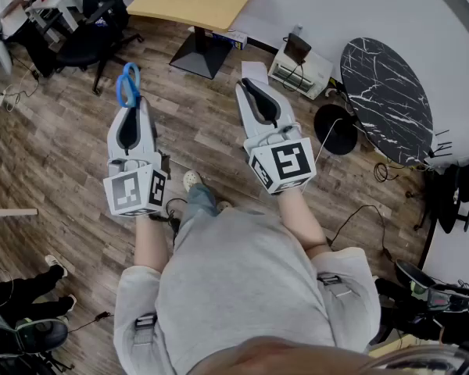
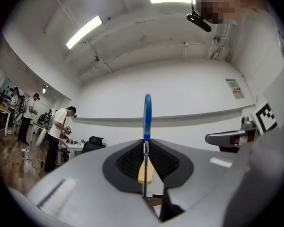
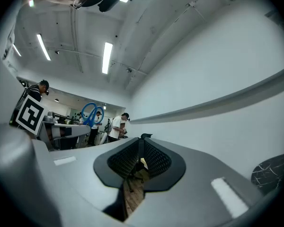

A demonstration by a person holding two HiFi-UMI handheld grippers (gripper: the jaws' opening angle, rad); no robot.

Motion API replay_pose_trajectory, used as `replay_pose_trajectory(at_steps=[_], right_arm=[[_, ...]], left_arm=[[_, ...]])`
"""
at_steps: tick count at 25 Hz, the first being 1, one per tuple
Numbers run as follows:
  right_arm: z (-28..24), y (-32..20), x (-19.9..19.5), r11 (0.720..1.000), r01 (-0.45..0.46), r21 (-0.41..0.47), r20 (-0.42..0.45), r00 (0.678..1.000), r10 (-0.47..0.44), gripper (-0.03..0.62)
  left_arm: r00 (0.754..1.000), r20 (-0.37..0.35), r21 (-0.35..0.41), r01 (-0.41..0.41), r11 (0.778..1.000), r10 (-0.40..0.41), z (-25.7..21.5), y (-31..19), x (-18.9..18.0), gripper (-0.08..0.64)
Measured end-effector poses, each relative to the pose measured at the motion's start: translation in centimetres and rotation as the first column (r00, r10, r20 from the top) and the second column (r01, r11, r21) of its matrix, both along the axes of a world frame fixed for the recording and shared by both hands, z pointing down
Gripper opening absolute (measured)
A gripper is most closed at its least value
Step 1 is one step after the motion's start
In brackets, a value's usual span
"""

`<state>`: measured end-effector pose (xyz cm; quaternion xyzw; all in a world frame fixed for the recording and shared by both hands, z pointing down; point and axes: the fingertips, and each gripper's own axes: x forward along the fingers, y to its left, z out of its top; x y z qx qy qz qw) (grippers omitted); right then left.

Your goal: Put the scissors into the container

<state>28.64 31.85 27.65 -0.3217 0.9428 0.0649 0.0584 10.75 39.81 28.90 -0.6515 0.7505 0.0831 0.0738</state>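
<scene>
Blue-handled scissors (image 1: 127,84) stick out of the tip of my left gripper (image 1: 130,106), handles forward, over the wood floor. In the left gripper view the scissors (image 2: 147,122) stand edge-on, clamped between the black pads, so the left gripper (image 2: 146,162) is shut on them. My right gripper (image 1: 250,88) is held level beside it, shut, with nothing between its pads (image 3: 154,160). From the right gripper view the blue scissors handles (image 3: 91,113) show at the left. No container is in sight.
A wooden desk (image 1: 203,2) with a black base stands ahead, a black office chair (image 1: 94,33) at the left. A round black marble table (image 1: 387,100) leans at the right by a white box (image 1: 301,69). Cables lie on the floor. Several people stand far off.
</scene>
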Motion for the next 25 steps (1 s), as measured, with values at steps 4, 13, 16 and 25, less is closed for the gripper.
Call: replay_pose_trajectory(at_steps=[4, 13, 16, 25], right_arm=[[-0.1, -0.2, -0.5, 1.000, 0.002, -0.003, 0.002, 1.000, -0.002, 0.035], [0.6, -2.2, -2.2, 1.000, -0.013, -0.012, -0.007, 1.000, 0.013, 0.035], [0.5, -3.5, -3.0, 0.999, -0.024, -0.022, 0.012, 1.000, 0.024, 0.034], [-0.2, -7.8, -7.3, 0.999, -0.044, -0.017, 0.020, 0.999, 0.045, 0.034]], left_arm=[[1.000, 0.001, -0.001, -0.002, 1.000, 0.002, -0.1, -0.2, -0.4, 0.091], [1.000, 0.002, -0.007, -0.007, 1.000, 0.007, 0.2, -2.2, -2.3, 0.091], [1.000, 0.009, -0.009, -0.006, 1.000, 0.006, 0.2, -3.4, -3.3, 0.091], [1.000, 0.013, 0.011, -0.020, 1.000, 0.020, -0.5, -7.7, -8.1, 0.091]])
